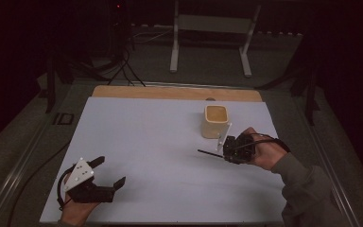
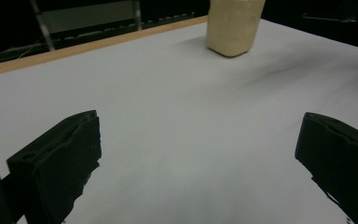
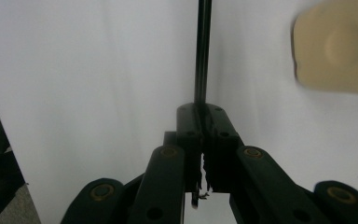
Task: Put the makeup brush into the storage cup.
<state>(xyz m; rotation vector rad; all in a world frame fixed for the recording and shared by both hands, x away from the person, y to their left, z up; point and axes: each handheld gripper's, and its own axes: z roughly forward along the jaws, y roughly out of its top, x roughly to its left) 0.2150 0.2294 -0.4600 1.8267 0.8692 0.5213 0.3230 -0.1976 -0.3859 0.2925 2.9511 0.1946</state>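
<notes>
A beige square cup (image 1: 215, 122) stands upright at the right rear of the white table sheet (image 1: 146, 142). Just in front of it, my right gripper (image 1: 225, 153) is shut on a thin black rod (image 1: 210, 153) that points left, slightly above the sheet. In the right gripper view the rod (image 3: 203, 46) runs straight out from the closed jaws of my right gripper (image 3: 203, 109), with the cup (image 3: 338, 49) at the upper right. My left gripper (image 1: 109, 171) sits at the front left, open, with nothing between its jaws. In the left gripper view the cup (image 2: 233, 25) is far beyond my left gripper (image 2: 200, 126).
A bare wooden strip (image 1: 170, 92) borders the sheet at the back. Behind the table stand a white metal frame (image 1: 212, 23) and dark cables (image 1: 123, 66) on the floor. A small dark object (image 1: 65, 118) lies off the sheet's left edge.
</notes>
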